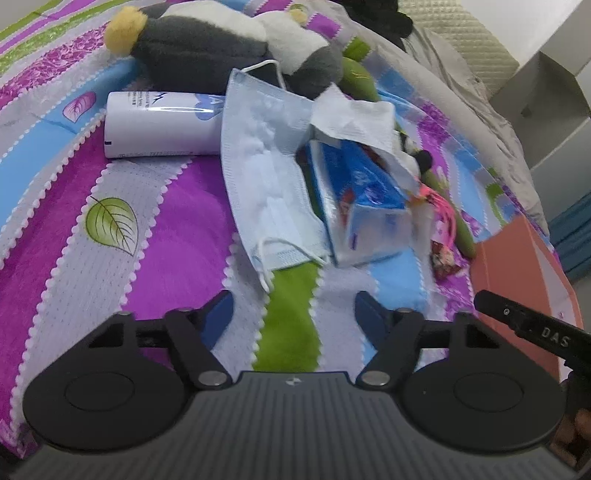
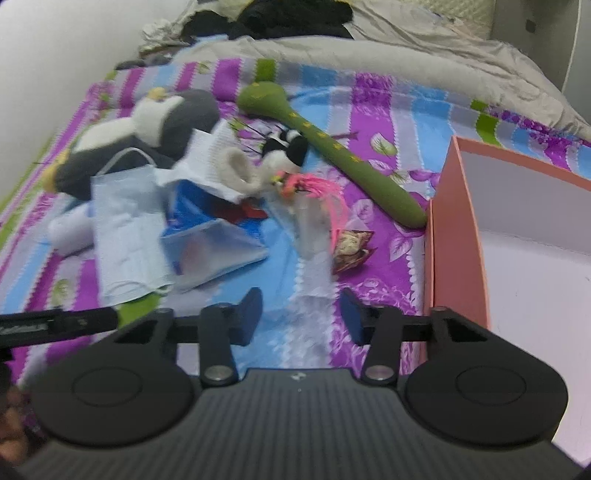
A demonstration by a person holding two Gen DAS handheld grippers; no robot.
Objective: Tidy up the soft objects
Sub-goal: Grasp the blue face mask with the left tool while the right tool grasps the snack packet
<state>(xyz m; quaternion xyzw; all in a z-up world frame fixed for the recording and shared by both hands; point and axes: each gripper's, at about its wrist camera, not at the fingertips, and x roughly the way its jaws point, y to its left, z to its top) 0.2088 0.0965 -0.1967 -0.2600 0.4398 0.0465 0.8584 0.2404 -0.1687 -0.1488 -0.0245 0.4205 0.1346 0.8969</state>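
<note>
A pile lies on the striped bedspread: a grey and white plush toy, a pale blue face mask, a blue tissue pack with a white tissue pulled out, and a white bottle. My left gripper hovers open just short of the mask, with nothing between its fingers. My right gripper stands open over bare bedspread, nothing in it, near a small wrapped item. Beyond lie a pink tasselled toy, a small black and white plush and a long green plush.
An open orange box with a white inside stands at the right, against the green plush's end; it also shows as the orange box. A beige quilt and dark clothes lie at the far end of the bed.
</note>
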